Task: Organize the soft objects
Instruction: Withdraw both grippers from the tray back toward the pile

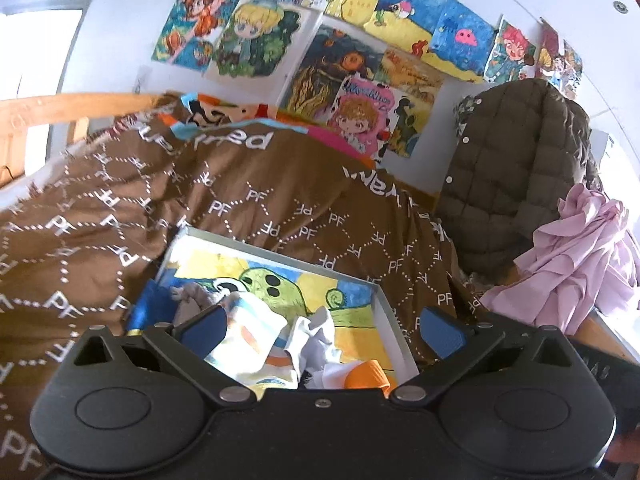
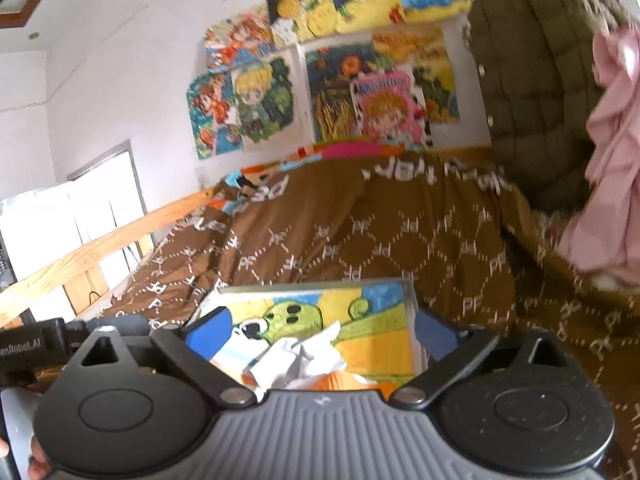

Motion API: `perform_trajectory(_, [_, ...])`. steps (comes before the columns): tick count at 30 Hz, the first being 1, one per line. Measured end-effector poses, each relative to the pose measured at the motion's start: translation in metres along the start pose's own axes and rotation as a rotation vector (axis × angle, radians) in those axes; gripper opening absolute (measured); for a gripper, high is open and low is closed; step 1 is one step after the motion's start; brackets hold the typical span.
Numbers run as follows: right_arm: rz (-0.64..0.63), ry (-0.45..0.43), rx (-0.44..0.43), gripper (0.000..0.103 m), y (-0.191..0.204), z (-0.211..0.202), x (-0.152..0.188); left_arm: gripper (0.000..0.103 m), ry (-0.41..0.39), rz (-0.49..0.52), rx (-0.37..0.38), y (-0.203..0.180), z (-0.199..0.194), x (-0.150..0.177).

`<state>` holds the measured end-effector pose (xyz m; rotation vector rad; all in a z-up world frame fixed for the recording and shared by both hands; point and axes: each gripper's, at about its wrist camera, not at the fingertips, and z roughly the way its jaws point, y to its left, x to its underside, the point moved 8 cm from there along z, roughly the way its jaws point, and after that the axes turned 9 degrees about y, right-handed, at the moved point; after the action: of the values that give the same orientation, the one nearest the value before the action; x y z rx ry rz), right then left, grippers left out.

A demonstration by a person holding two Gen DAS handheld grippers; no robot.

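- Centrally, left gripper (image 1: 324,330): jaws wide apart, nothing between the blue pads, poised above the box (image 1: 390,320).
- Right gripper (image 2: 322,330): jaws likewise spread wide and empty, above the same box; view motion-blurred.
- Box: shallow, white-rimmed, resting on the brown bedspread (image 1: 248,216); floor lined with a painted picture of a green spotted creature (image 1: 266,284) on yellow and blue ground.
- Inside the box, near end: a heap of soft items, namely a white cloth with orange and blue stripes (image 1: 256,336), a crumpled white piece (image 1: 316,330), an orange piece (image 1: 368,374) at the near right corner, a grey piece (image 1: 194,304) and a blue shiny piece (image 1: 150,312) at the left edge; exact kind of each garment not discernible.
- Bedspread: brown, printed with white "PF" letters in a dotted lattice, draped over the bed and rumpled toward the far side; a brightly coloured cloth (image 1: 224,114) showing beyond it.
- Wooden rail (image 1: 68,106) along the left of the bed.
- Right of the bed: an olive quilted jacket (image 1: 516,168) hanging upright, with pink fabric (image 1: 580,264) bunched just beside it.
- Wall behind: overlapping hand-coloured cartoon drawings (image 1: 360,44).
- Lower left of the right wrist view: part of a hand (image 2: 36,468) behind the gripper body.
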<state>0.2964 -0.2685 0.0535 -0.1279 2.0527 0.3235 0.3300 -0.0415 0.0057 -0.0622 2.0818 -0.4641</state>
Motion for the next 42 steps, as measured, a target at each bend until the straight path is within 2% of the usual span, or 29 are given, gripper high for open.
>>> perform_trajectory(8, [-0.070, -0.068, 0.009, 0.103, 0.022, -0.033, 0.001, 0.102, -0.021, 0.040, -0.039, 0.003, -0.042, 0.013])
perform_trajectory(21, [-0.129, -0.093, 0.002, 0.103, 0.047, -0.071, 0.027, 0.102, 0.019, 0.083, -0.108, 0.024, -0.097, 0.044])
perform_trajectory(27, [-0.137, -0.086, 0.025, 0.103, 0.051, -0.082, 0.043, 0.102, 0.039, 0.031, -0.152, 0.049, -0.109, 0.055])
perform_trajectory(33, [-0.153, -0.056, 0.013, 0.103, 0.059, -0.080, 0.058, 0.102, 0.039, -0.055, -0.177, 0.072, -0.106, 0.049])
perform_trajectory(38, [-0.211, -0.007, -0.020, 0.103, 0.077, -0.062, 0.076, 0.102, 0.088, -0.133, -0.227, 0.093, -0.097, 0.049])
perform_trajectory(42, [-0.253, 0.025, -0.050, 0.103, 0.091, -0.049, 0.087, 0.102, 0.136, -0.223, -0.236, 0.109, -0.090, 0.052])
